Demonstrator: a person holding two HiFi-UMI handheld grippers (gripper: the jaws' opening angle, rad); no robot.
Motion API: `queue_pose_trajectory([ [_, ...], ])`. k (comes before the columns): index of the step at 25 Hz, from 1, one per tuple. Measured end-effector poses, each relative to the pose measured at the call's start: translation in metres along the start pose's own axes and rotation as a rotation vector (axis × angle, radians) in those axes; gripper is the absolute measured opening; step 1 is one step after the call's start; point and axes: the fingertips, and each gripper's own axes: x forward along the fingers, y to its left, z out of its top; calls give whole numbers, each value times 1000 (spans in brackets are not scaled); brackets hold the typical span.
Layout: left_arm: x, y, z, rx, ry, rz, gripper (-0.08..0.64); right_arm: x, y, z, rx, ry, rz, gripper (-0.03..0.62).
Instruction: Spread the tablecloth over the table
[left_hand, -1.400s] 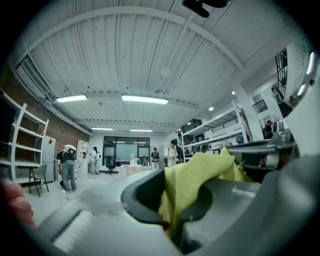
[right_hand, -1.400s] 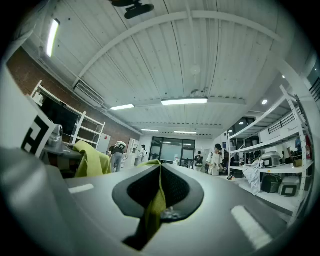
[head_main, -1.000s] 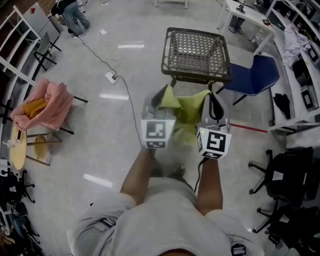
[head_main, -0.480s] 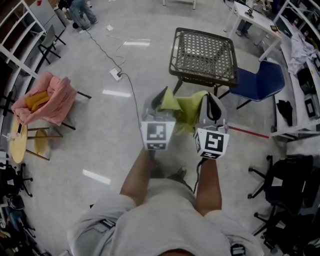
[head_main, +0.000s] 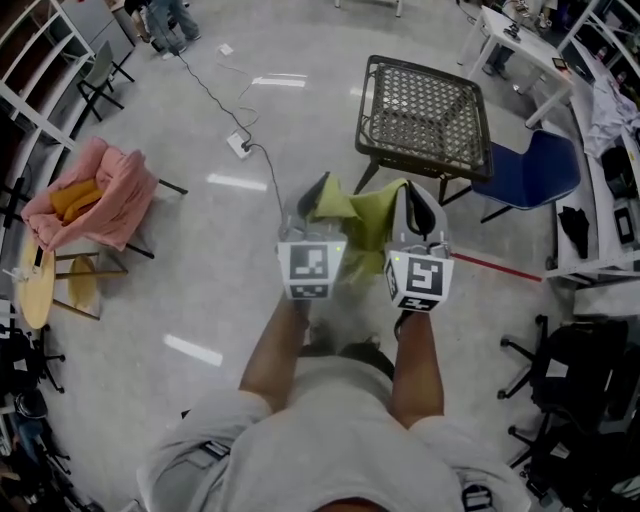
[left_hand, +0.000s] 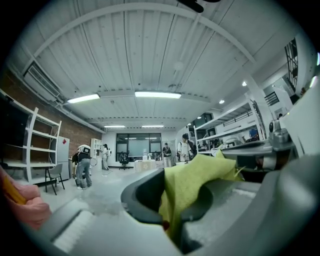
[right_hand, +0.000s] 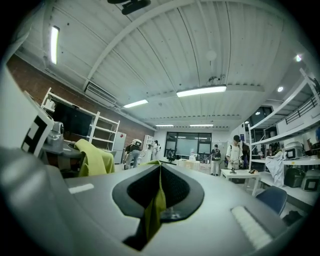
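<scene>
Since the earlier frames, both grippers have been carried forward with the person. The table (head_main: 425, 165) now sits slightly larger and further right in the head view, and the floor cable (head_main: 262, 175) has shifted with it. The grip on the cloth has not changed.

1. Nearest the camera, both forearms extend forward, side by side and roughly level. This posture carries the load ahead of the body.

2. The left gripper (head_main: 319, 188) has its jaws closed on a thick fold of the yellow-green tablecloth (head_main: 368, 222). The left gripper view shows fabric bulging up out of the closed jaws.

3. The right gripper (head_main: 414, 192) is likewise clamped on the tablecloth. Its own view shows only a thin edge of fabric pinched in the seam between the jaws.

4. The tablecloth hangs bunched between the two grippers, clear of the floor and not yet over the table. Two separate hold points probably allow the grippers to be drawn apart later to open the cloth.

5. Just beyond the cloth stands the dark woven-top table, bare on top. Its near rim is close to the gripper tips in the head view.

6. Behind the table at the right is a blue chair (head_main: 540, 168). It is near one corner and could snag a hanging edge.

Judged stage: approach, spreading not begun.
</scene>
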Motion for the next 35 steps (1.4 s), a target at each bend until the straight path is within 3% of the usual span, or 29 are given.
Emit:
queue_pose_trajectory([
  [8, 27, 41, -13, -11, 27, 66, 25, 58, 22, -10, 3, 42, 105, 9],
  [14, 80, 81, -16, 14, 34, 153, 25, 133, 25, -13, 1, 13, 209, 9],
  [26, 196, 157, -29, 27, 120, 361, 25, 298, -13, -34, 92, 8, 371, 9],
  [35, 273, 175, -27, 33, 146, 386, 25, 377, -44, -39, 96, 11, 403, 11],
])
